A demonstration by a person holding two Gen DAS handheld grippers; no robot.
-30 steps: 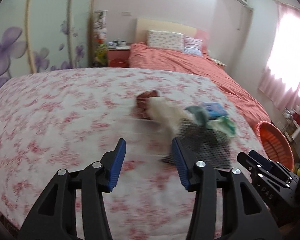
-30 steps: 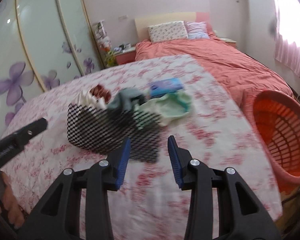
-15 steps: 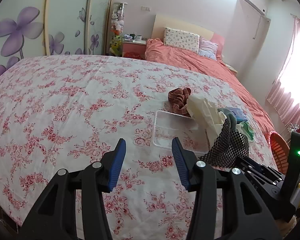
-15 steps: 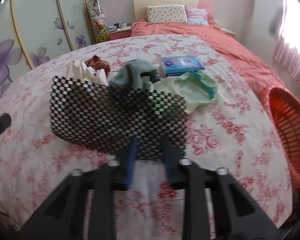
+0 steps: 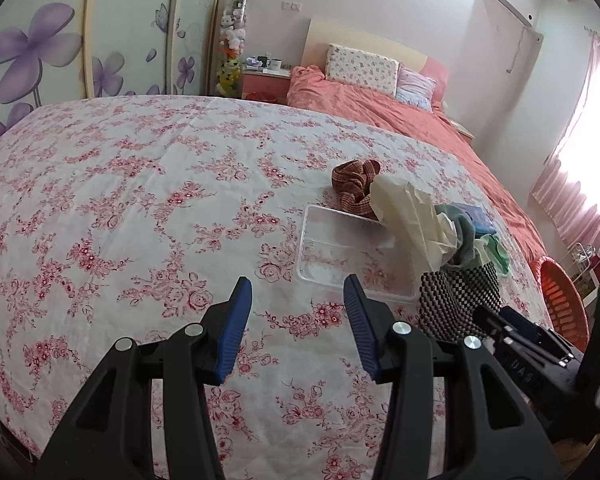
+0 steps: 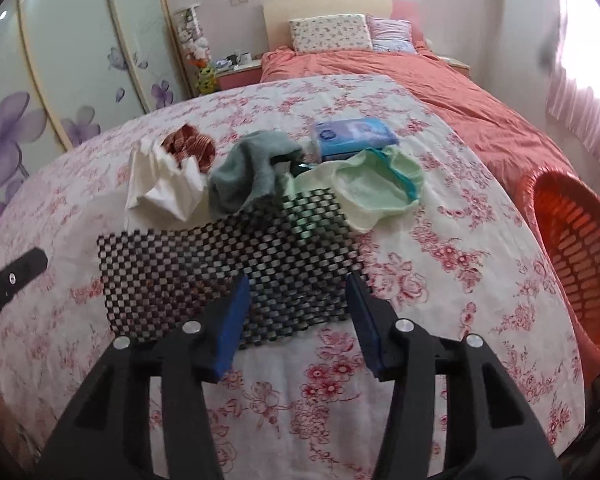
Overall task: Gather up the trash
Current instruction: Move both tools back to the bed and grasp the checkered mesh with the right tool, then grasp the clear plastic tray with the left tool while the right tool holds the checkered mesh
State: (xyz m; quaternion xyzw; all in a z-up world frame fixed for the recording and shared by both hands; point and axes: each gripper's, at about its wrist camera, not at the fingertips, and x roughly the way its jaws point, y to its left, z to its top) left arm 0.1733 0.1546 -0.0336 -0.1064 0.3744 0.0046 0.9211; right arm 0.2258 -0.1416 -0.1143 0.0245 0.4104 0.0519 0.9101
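1. Right wrist view: the mesh mat lies flat on the bed, its near edge between the tips of the right gripper. Its long axis runs left to right.
2. The jaws of the right gripper are opening and do not press the mat.
3. The left gripper is apart and empty, and the tray is just beyond it.
4. The right gripper is nearer to the mat.
5. I count one mat, one tray, one basket at the right, and one blue pack at the far side.
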